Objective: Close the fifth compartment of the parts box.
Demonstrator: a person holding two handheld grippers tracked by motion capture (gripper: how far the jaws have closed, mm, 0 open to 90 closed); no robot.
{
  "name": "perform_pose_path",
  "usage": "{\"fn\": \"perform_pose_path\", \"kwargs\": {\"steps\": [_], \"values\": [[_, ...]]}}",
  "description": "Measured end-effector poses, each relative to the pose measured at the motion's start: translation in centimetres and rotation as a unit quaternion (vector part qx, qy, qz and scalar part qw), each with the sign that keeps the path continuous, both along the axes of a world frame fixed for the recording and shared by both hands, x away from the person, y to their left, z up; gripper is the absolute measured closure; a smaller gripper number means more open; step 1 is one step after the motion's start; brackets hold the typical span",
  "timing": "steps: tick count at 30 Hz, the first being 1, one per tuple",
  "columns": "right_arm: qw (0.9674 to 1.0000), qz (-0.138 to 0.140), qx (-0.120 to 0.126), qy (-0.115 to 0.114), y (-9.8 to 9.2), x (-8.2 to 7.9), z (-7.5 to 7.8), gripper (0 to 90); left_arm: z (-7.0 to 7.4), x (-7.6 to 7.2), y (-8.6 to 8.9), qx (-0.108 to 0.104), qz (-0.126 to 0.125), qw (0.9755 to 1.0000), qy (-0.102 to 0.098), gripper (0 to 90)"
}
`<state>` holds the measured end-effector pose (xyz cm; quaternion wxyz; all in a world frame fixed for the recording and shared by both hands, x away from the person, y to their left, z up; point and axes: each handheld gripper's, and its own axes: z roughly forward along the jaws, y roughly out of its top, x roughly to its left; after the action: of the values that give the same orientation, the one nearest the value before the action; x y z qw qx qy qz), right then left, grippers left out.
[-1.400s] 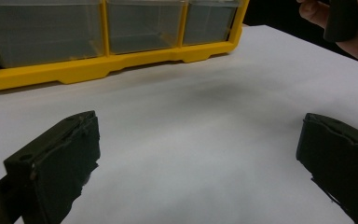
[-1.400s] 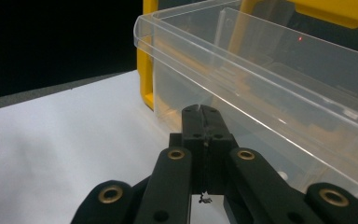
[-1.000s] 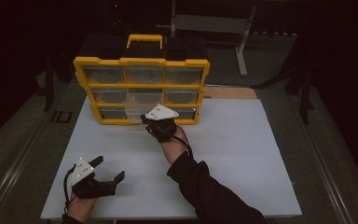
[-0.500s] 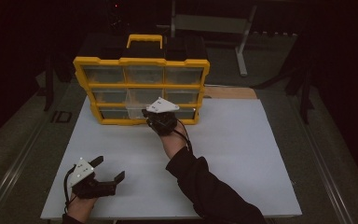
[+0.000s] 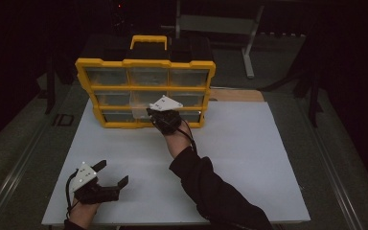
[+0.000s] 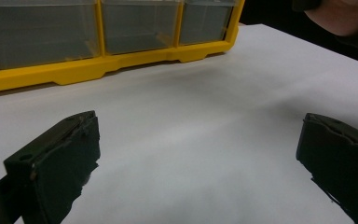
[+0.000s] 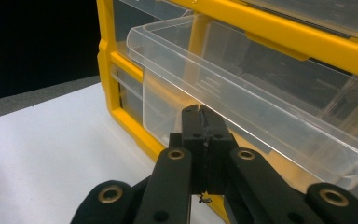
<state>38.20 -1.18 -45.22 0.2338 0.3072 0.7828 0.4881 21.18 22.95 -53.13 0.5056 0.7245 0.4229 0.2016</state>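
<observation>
A yellow drawer cabinet (image 5: 146,63) with clear drawers stands at the back of the white table (image 5: 249,158). One clear drawer (image 5: 140,109) of its middle row sticks out partway; in the right gripper view the drawer (image 7: 242,88) appears empty. My right gripper (image 5: 152,113) is shut, and its tips (image 7: 203,114) rest against the drawer's front wall just under the rim, with nothing seen between the jaws. My left gripper (image 5: 112,172) lies low over the table's front left with its jaws wide open and empty (image 6: 196,154), facing the cabinet's bottom row (image 6: 74,72).
A black handle block with a yellow grip (image 5: 148,42) tops the cabinet. A brown board (image 5: 235,95) lies behind the table's right side. A metal stand (image 5: 249,57) is in the dark beyond. The white top spreads right of my right arm (image 5: 206,187).
My right gripper has moved a little toward the cabinet, staying shut at the protruding drawer. The left gripper has not moved.
</observation>
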Motion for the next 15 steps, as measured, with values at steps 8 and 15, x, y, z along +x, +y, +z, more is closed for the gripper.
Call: {"fn": "perform_pose_path", "kwargs": {"steps": [8,15], "values": [[1.0000,-0.005,-0.003,-0.003,0.1,0.7,0.2,90.0,0.0,0.0,0.0,-0.001,-0.002,1.0000,-0.001,0.0],[0.9999,-0.010,-0.003,0.000,-0.1,1.1,0.3,90.0,0.0,0.0,-0.1,-0.002,-0.002,1.0000,-0.001,0.0]]}}
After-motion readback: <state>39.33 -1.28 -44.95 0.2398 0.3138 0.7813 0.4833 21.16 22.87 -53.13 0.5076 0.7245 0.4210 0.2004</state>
